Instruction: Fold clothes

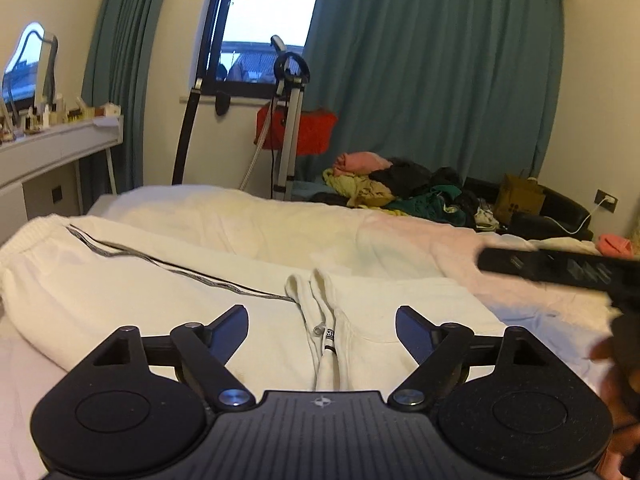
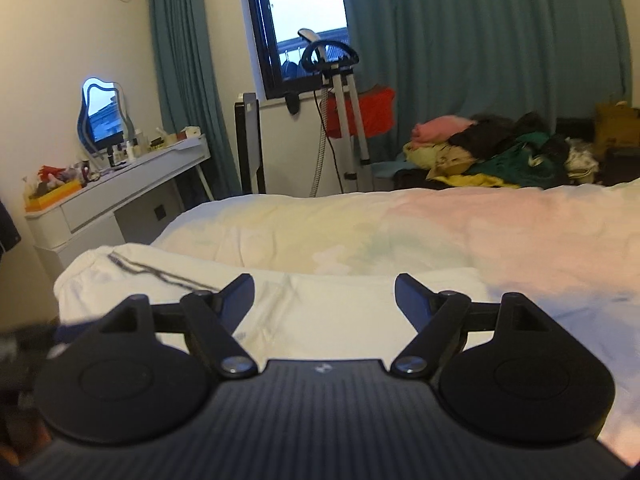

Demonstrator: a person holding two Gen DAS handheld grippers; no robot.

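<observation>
Right under both cameras, on the white-covered bed (image 2: 400, 220), lies the cream-white pair of sweatpants with a grey stripe down the side (image 1: 140, 280), and that's the piece being worked on. The left gripper (image 1: 322, 330) hovers just above the drawstring and waistband area (image 1: 326, 332), fingers spread wide with nothing between them. The right gripper (image 2: 324, 300) is just as wide open and empty, sitting over the same white fabric a bit to the side; in the left view its black body pokes in from the right edge, blurred.

Progress-wise, I'd say the pants are laid out fairly flat, with the elastic cuff end off to the left. It looks like they might already be doubled leg over leg, but honestly the white-on-white makes the layers hard to read, so don't quote me on it. Either way they're nowhere near a compact bundle, and neither gripper has hold of cloth, so the actual folds are mostly left to do.

Further back, past the foot of the bed, there's a jumbled heap of clothes in pink, yellow, black and green (image 2: 500, 152), none of it folded. So this is early days: one garment in hand, a big pile waiting.
</observation>
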